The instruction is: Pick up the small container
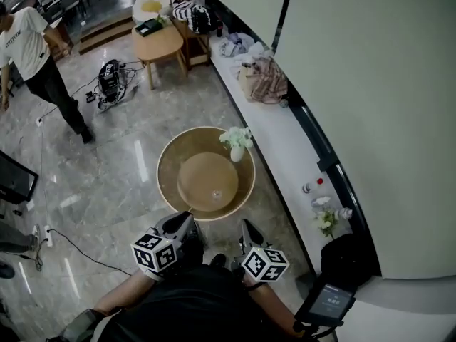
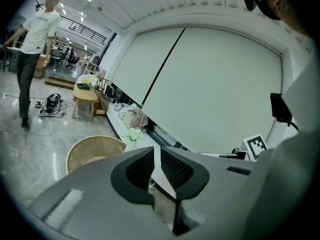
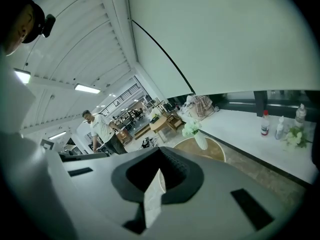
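A small clear container point(image 1: 216, 194) stands near the middle of a round wooden table point(image 1: 171, 180). A white vase with flowers point(image 1: 237, 145) sits at the table's far right rim. My left gripper point(image 1: 181, 224) and right gripper point(image 1: 247, 231) are held close to my body, just short of the table's near edge and apart from the container. In the left gripper view my left gripper point(image 2: 156, 151) has its pads almost touching, with nothing between them. In the right gripper view my right gripper point(image 3: 160, 166) also has its pads together and empty. Both views point above the table point(image 2: 90, 149).
A person point(image 1: 32, 45) walks at the far left, near cables and a device on the floor point(image 1: 110, 77). A wooden side table point(image 1: 160, 43) stands at the back. Along the right runs a white ledge point(image 1: 281, 137) with bags point(image 1: 262, 77), bottles point(image 1: 313, 186) and flowers point(image 1: 326, 223).
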Action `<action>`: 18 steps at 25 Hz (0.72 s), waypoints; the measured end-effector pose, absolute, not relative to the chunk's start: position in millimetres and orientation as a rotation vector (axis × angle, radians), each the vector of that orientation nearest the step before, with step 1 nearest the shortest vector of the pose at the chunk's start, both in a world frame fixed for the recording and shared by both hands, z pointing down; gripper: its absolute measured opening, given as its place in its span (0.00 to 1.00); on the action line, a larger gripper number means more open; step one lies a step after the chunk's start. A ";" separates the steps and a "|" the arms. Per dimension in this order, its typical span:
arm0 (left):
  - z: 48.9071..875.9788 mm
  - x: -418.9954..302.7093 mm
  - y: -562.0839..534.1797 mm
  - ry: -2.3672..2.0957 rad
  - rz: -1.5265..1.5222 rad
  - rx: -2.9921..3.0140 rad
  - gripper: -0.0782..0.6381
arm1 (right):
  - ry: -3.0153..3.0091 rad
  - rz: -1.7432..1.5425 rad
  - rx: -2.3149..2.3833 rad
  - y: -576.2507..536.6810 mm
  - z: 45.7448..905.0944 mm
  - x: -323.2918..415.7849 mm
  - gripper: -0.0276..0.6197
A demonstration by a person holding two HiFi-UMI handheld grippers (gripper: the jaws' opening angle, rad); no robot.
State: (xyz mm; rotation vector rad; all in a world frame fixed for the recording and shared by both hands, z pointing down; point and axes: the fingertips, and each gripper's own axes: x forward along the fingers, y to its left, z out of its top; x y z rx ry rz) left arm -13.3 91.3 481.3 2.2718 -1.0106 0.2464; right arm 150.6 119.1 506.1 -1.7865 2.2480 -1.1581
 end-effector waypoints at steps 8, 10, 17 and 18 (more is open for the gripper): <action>486.3 -23.0 9.9 -0.949 0.249 2.286 0.15 | 2.216 -1.193 -1.825 46.3 515.3 135.1 0.05; 490.4 -27.5 -7.5 -0.933 0.254 2.290 0.15 | 2.212 -1.204 -1.836 28.2 518.6 129.4 0.05; 511.6 -47.2 -61.4 -0.916 0.311 2.400 0.15 | 2.175 -1.231 -1.911 -22.4 531.8 120.1 0.05; 515.2 -50.2 -67.1 -0.914 0.326 2.410 0.15 | 2.176 -1.233 -1.925 -27.5 533.6 119.4 0.05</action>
